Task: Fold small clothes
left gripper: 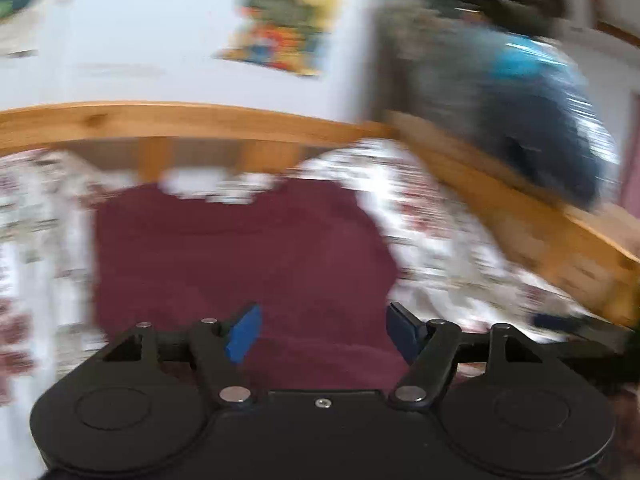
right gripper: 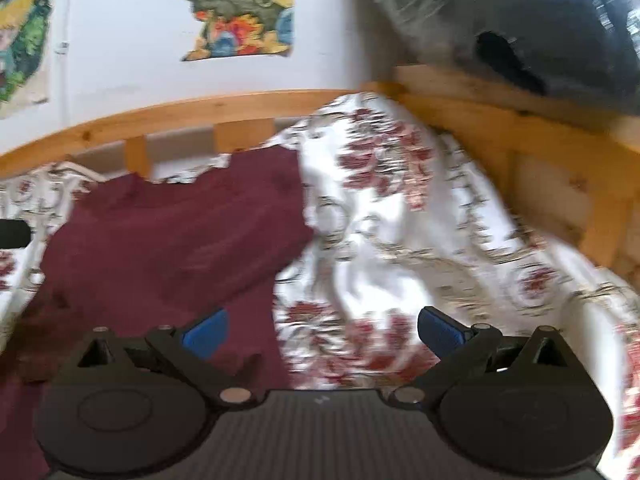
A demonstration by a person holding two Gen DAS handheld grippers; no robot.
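Surface: a bed with a white sheet (right gripper: pixel 400 216) printed with red flowers; the sheet is rumpled into folds on the right side in the right wrist view.
Frame: a pale wooden rail (left gripper: pixel 168 120) with short slats runs along the far edge of the bed and turns a corner at the right (right gripper: pixel 520 132).
Wall: white, just behind the rail; a colourful poster (right gripper: pixel 240 8) hangs on it, and part of a second poster (right gripper: pixel 24 40) shows at the left edge.
Bundle: a dark blue and grey bundle (right gripper: pixel 560 20) rests on the rail at the right corner; too blurred to say what it is.
Shirt: a maroon shirt (left gripper: pixel 240 256) lies spread flat on the sheet, its neckline toward the rail; plain, no print visible; its right edge (right gripper: pixel 288 216) borders the rumpled sheet.
Left gripper: (left gripper: pixel 320 332) blue pads (left gripper: pixel 244 332) apart, low over the near part of the shirt, nothing between them.
Right gripper: (right gripper: pixel 322 332) pads (right gripper: pixel 440 332) wide apart, empty, over the shirt's right edge; left pad above maroon cloth, right pad above the sheet.
Sharpness: both views are smeared, the left one more.
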